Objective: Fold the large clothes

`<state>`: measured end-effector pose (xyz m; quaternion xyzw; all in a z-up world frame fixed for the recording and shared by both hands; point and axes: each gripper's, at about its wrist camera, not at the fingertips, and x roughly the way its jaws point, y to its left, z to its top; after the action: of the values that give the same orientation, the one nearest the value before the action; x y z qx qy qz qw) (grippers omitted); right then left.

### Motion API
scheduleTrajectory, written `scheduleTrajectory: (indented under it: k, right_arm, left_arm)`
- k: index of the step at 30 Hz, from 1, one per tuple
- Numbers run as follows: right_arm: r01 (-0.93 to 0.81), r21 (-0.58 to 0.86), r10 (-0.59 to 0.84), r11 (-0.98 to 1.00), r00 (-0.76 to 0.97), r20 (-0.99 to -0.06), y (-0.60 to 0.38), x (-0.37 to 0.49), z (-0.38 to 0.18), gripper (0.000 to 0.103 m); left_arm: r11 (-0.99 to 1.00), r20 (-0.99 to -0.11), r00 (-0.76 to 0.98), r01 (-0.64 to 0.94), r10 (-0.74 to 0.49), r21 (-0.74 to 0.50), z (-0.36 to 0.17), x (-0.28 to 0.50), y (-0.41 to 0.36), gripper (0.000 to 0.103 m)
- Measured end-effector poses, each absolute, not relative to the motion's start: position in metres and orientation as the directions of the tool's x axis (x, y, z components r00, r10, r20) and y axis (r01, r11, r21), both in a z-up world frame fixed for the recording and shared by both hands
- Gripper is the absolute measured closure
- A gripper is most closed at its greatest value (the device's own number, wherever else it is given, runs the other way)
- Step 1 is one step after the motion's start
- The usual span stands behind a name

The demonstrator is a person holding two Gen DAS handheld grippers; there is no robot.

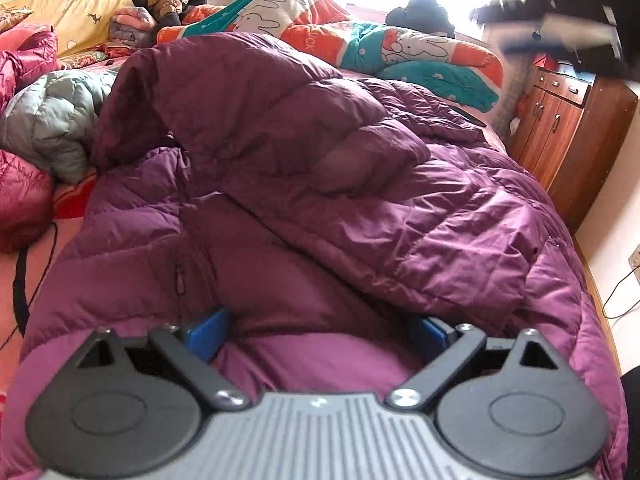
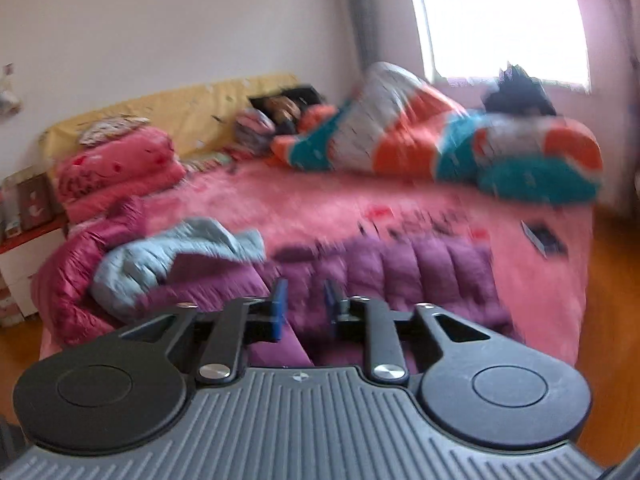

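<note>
My left gripper [image 1: 320, 332] sat low over the purple down jacket [image 1: 320, 168], jaws spread wide with a fold of its fabric bulging between the blue pads [image 1: 208, 334]; whether they pinched it I could not tell. The jacket lay along the near edge of the bed [image 2: 400, 204], one sleeve thrown across its body. My right gripper [image 2: 306, 308] hung above that edge, jaws partly apart and gripping nothing. A grey-blue jacket [image 2: 160, 256] lay just beside it.
</note>
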<state>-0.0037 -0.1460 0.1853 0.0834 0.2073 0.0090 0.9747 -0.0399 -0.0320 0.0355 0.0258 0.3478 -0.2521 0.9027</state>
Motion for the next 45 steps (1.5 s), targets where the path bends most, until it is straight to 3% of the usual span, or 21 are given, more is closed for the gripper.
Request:
scheduleTrajectory:
  k: [2,7,9,16,22,27,29,33,35,41,45]
  right_arm:
    - [0.051,0.204,0.042,0.978,0.902,-0.430,-0.151,-0.009,0.166,0.029]
    - [0.133,0.313,0.057,0.940,0.847,-0.529,-0.159,-0.035,0.117,0.017]
    - [0.179,0.367,0.064,0.913,0.826,-0.560,-0.164,-0.042,0.103,0.001]
    - [0.284,0.649,0.208,0.705,0.793,-0.573,-0.170,-0.064,0.055,0.000]
    - [0.143,0.668,0.310,0.731,0.802,-0.511,-0.141,-0.050,0.058,0.001]
    - [0.170,0.717,0.313,0.676,0.815,-0.488,-0.140,-0.030,0.048,0.003]
    - [0.194,0.748,0.305,0.634,0.826,-0.473,-0.146,-0.031,0.045,0.009]
    - [0.253,0.733,0.266,0.631,0.817,-0.511,-0.148,-0.018,0.033,0.056]
    - [0.270,0.737,0.265,0.620,0.812,-0.519,-0.154,-0.013,0.026,0.067]
    - [0.218,0.598,0.189,0.772,0.819,-0.543,-0.155,-0.012,0.047,0.079]
    - [0.166,0.459,0.098,0.873,0.862,-0.497,-0.153,-0.010,0.083,0.082]
  left_arm:
    - [0.871,-0.639,0.632,0.473,-0.438,-0.130,0.035,-0.040,-0.032,0.009]
    - [0.869,-0.632,0.632,0.473,-0.448,-0.144,0.034,-0.039,-0.030,0.009]
    - [0.868,-0.629,0.632,0.473,-0.453,-0.150,0.034,-0.039,-0.028,0.009]
    - [0.861,-0.619,0.630,0.481,-0.469,-0.162,0.033,-0.041,-0.028,0.007]
    - [0.859,-0.615,0.633,0.489,-0.469,-0.151,0.031,-0.043,-0.030,0.004]
    - [0.859,-0.618,0.631,0.489,-0.470,-0.153,0.031,-0.043,-0.029,0.004]
    - [0.859,-0.623,0.625,0.485,-0.470,-0.162,0.033,-0.042,-0.029,0.004]
    - [0.847,-0.616,0.595,0.462,-0.516,-0.262,0.044,-0.035,-0.019,0.005]
    - [0.841,-0.593,0.600,0.442,-0.536,-0.312,0.053,-0.031,-0.009,0.006]
    - [0.829,-0.498,0.667,0.388,-0.555,-0.403,0.076,-0.019,0.021,0.006]
    - [0.848,-0.467,0.717,0.356,-0.518,-0.393,0.084,-0.012,0.027,0.006]
